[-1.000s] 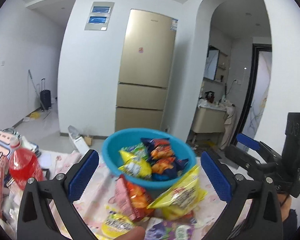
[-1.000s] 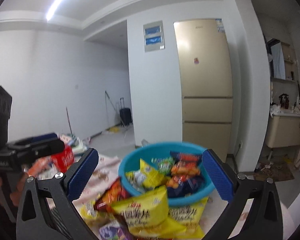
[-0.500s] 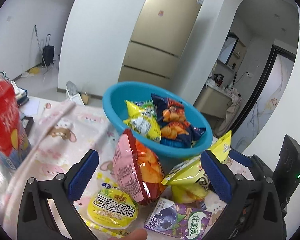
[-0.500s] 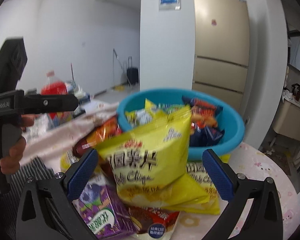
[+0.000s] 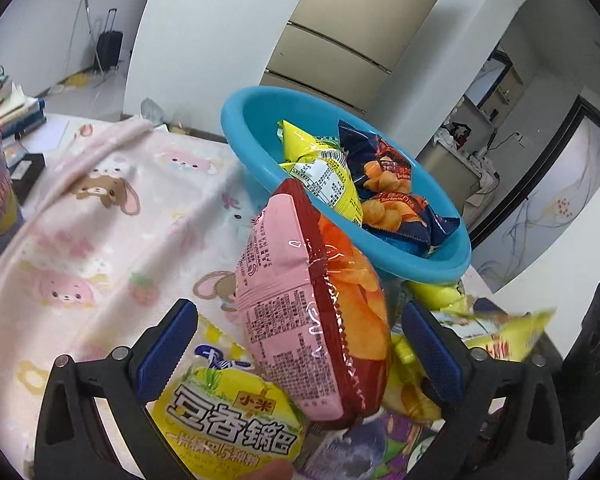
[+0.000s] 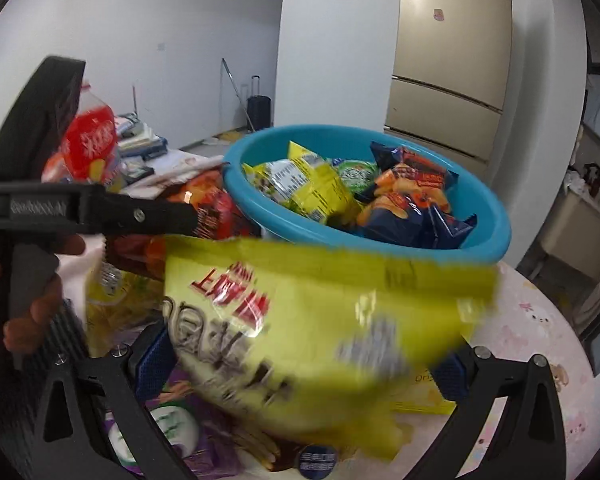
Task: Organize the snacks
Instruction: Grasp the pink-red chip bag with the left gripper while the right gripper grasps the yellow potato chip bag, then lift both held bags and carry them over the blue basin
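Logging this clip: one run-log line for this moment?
left tongs: open, straddling red chip bag | right tongs: open around yellow chip bag | blue basin: part-filled

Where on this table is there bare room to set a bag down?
Bare pink rabbit-print tablecloth lies left of the blue plastic basin, between it and the stacked books. A smaller bare patch shows right of the basin. In front of the basin it is crowded: pink-and-red chip bag, round yellow snack pack, purple packet, yellow chip bag.

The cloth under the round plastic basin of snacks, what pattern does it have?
Pale pink cloth printed with cartoon rabbits and strawberries; clearest in the left wrist view.
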Available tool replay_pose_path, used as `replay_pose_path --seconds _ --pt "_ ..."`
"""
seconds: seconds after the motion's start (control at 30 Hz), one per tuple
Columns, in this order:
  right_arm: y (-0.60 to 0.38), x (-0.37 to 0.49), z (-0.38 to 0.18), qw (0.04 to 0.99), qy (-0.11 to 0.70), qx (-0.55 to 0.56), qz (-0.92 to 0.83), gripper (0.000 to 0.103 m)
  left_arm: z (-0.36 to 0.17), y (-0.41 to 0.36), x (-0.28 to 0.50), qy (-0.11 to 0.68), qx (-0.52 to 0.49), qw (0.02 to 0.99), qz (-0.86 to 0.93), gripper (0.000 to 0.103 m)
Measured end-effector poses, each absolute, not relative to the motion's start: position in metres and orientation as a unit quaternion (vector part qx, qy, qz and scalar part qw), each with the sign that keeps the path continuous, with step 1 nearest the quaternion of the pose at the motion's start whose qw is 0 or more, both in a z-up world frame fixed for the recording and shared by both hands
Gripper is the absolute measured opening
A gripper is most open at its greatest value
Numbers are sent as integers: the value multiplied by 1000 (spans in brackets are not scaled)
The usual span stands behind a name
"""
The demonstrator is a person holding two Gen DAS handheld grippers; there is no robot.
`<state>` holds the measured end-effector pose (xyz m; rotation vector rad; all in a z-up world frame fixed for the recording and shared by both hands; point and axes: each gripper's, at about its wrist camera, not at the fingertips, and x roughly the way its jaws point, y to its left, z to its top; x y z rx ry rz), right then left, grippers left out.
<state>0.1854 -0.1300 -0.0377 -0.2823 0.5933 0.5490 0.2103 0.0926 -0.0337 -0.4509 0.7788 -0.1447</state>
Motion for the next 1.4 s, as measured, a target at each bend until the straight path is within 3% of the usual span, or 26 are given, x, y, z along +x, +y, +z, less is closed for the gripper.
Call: replay_pose_path --seconds 0.07,0.53,0.73,0.77,0.9,1.03,1.4 --pt "-130 186 -39 907 292 -136 271 86 -35 93 214 377 -226 895 -71 103" --pt "-130 181 -32 904 301 -114 280 82 -43 97 232 396 -269 872 -99 103" --pt "-150 193 -26 899 331 -56 280 82 -49 96 236 409 -270 867 -93 103" --pt "-157 195 -24 899 333 -33 285 82 -51 96 238 416 -264 866 -87 102" --pt "-188 202 -13 898 324 50 294 82 -53 95 237 423 -263 862 -91 79" --pt "-204 205 -10 899 315 92 289 82 -54 97 234 429 -275 854 -103 65" --pt "-208 203 -7 901 302 102 293 82 -31 121 201 382 -313 865 -80 62"
